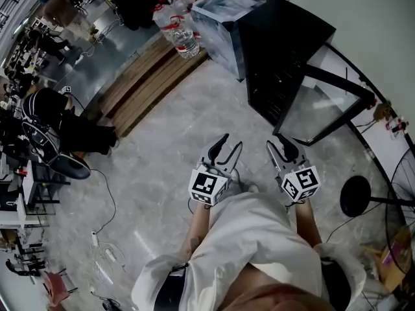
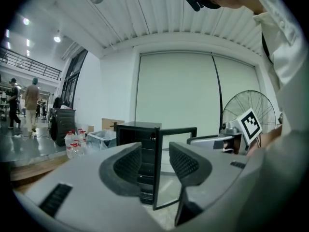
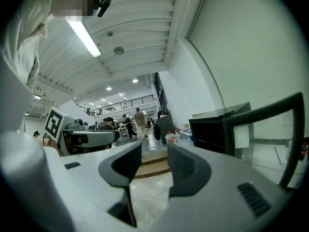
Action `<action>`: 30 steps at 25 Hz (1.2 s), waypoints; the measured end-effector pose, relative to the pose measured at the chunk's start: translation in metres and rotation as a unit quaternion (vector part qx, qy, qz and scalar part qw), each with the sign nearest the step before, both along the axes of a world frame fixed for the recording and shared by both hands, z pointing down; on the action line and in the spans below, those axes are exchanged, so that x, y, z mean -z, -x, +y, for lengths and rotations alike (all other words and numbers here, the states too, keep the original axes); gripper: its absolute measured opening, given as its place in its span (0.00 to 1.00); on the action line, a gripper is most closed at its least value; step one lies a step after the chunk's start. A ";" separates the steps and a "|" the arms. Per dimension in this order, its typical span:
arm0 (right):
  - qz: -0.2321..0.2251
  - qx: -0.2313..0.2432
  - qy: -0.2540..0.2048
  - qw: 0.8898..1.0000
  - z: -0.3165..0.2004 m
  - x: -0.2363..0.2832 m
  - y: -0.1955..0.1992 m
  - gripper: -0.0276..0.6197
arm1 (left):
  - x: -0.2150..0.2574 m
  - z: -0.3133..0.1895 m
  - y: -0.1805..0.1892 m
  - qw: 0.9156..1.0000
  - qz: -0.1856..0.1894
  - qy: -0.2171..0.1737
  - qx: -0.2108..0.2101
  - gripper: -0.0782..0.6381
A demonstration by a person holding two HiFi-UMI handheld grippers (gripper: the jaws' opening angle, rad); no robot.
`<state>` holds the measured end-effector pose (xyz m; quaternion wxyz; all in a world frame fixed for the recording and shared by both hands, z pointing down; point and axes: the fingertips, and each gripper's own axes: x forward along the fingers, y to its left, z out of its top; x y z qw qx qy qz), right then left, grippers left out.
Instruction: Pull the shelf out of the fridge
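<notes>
A small black fridge stands on the floor ahead of me, and its glass door is swung open to the right. In the left gripper view the fridge shows straight ahead, with dim horizontal shelves inside. My left gripper and right gripper hang side by side at waist height, well short of the fridge. Each has a narrow gap between its jaws with nothing in it. From the right gripper view, the fridge and its door lie off to the right.
Beside the fridge sits a clear plastic bin, with bundled water bottles on a wooden platform. A standing fan's round base is at my right. Desks, chairs and people fill the far left, and cables lie on the floor.
</notes>
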<state>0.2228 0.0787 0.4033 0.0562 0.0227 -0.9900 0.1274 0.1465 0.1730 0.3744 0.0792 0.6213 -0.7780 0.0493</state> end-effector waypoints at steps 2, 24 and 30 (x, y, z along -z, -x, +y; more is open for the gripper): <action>0.000 0.000 0.000 1.000 -0.004 -0.002 0.005 0.30 | -0.002 -0.005 0.006 1.000 0.000 -0.001 0.000 0.37; 0.020 -0.048 -0.017 0.998 -0.044 -0.003 0.129 0.30 | -0.006 -0.055 0.143 0.999 0.011 -0.017 -0.051 0.37; 0.027 -0.072 -0.018 0.997 -0.048 -0.002 0.168 0.30 | -0.007 -0.066 0.186 0.997 0.015 -0.018 -0.075 0.36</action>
